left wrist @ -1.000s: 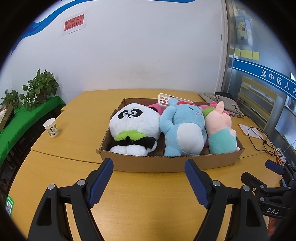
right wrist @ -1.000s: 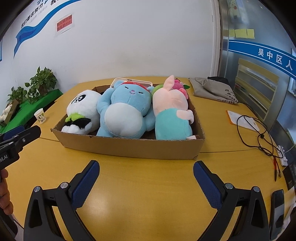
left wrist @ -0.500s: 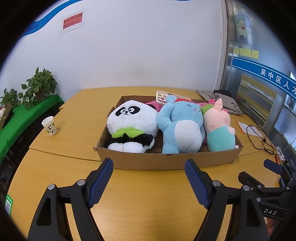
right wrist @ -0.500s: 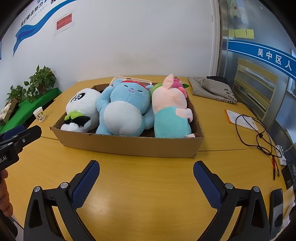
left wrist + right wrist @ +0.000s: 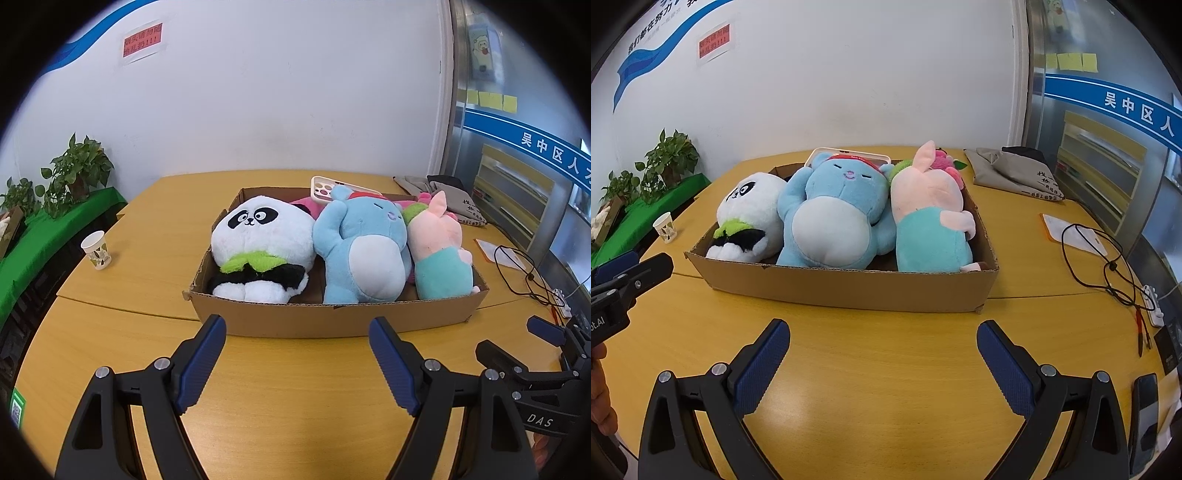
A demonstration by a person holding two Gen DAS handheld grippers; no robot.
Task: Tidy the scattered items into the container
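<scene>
Yellow wooden table (image 5: 295, 398), brown cardboard box (image 5: 332, 317) at frame centre holding panda plush (image 5: 262, 243), blue plush (image 5: 365, 251), pink plush (image 5: 439, 251), left gripper (image 5: 297, 332) and right gripper (image 5: 882, 336) both released, empty, low in frame.

- Cardboard box (image 5: 280, 319): plain brown.
- Panda plush (image 5: 258, 236): white, black eye patches, black band, lime-green leaf collar.
- Blue plush (image 5: 364, 254): sky blue, white belly, red headband.
- Pig plush (image 5: 439, 254): pale pink, teal lower body.
- Tabletop (image 5: 295, 387): honey-yellow wood grain.
- Paper cup (image 5: 96, 250), at nine o'clock: white, leaf print.
- Left tongs (image 5: 297, 360) and right tongs (image 5: 882, 363): black arms, dark-blue ribbed pads.
</scene>
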